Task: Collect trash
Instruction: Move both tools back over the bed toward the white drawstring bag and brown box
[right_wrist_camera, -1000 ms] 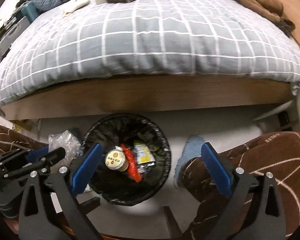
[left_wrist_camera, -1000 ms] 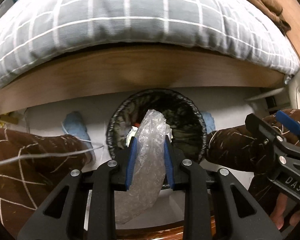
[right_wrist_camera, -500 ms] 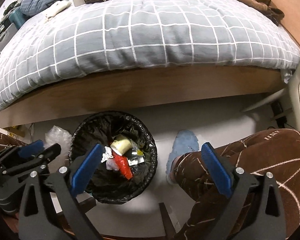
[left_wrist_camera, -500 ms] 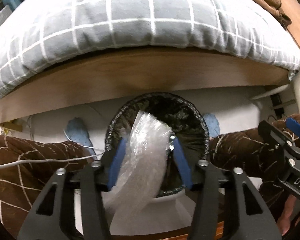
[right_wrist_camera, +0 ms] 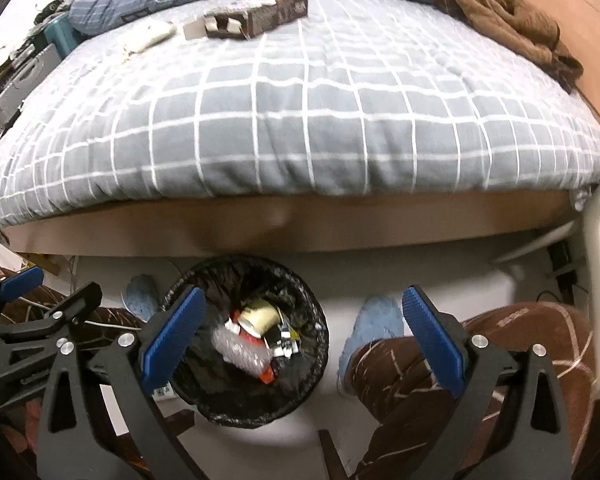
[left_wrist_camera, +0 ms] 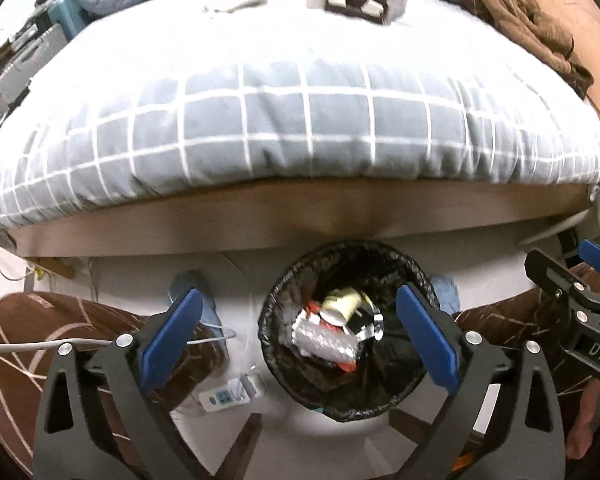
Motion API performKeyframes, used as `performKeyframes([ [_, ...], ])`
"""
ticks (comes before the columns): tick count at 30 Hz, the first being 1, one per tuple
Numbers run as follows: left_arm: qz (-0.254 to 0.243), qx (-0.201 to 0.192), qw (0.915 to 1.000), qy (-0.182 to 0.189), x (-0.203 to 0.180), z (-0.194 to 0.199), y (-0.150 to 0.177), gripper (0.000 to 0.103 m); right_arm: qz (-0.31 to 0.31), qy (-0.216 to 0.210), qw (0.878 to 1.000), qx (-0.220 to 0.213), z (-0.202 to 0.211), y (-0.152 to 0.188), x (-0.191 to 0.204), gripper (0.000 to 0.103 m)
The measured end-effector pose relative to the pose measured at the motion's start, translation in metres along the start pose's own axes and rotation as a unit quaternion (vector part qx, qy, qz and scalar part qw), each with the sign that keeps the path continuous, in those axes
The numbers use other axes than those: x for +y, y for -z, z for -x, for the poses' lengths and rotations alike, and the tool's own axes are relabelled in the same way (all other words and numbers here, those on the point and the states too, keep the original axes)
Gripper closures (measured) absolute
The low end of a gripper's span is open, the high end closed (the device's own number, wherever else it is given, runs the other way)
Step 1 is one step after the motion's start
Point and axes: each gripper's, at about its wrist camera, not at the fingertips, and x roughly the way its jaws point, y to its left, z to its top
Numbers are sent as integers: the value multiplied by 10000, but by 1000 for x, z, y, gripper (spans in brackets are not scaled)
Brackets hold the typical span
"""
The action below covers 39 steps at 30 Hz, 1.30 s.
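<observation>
Room: a bed [right_wrist_camera: 300, 112] with a gray checked blanket [left_wrist_camera: 300, 128] fills the back. Its brown wooden side runs across, and the pale floor [right_wrist_camera: 440, 272] lies below it.
On the bed: a dark box [right_wrist_camera: 260, 14] and a brown cloth [right_wrist_camera: 508, 16] lie on top, near the far edge.
Bin: a round bin [left_wrist_camera: 342, 328] with a black bag stands on the floor, just in front of the bed side.
Trash: the clear bubble wrap [left_wrist_camera: 326, 340] lies inside the bin, on top of the other trash. A yellowish cup [left_wrist_camera: 342, 306] lies on its side just behind it, with something red next to it.
My left tool [left_wrist_camera: 300, 336]: its jaws have just been opening. They now stand wide apart, with nothing between them. It hangs over the bin.
My right tool [right_wrist_camera: 304, 338]: its jaws are wide apart too, and hold nothing. It hangs over the bin's right edge and the floor.
My legs: brown trousers [right_wrist_camera: 460, 380] show on both sides of the bin, with blue slippers [right_wrist_camera: 374, 320] on the floor.
Floor bits: a white power strip [left_wrist_camera: 224, 396] lies left of the bin.
</observation>
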Motion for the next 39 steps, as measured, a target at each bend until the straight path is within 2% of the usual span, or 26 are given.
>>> performKeyframes([
  [17,227,-611,9979,-28,38,48,-59,6,309,-52,9978,-591,26,-55,24,8],
  [39,325,-1074,9935,-177,64,60,-161,6,135,15,9916,-1285,45,-162,26,8],
])
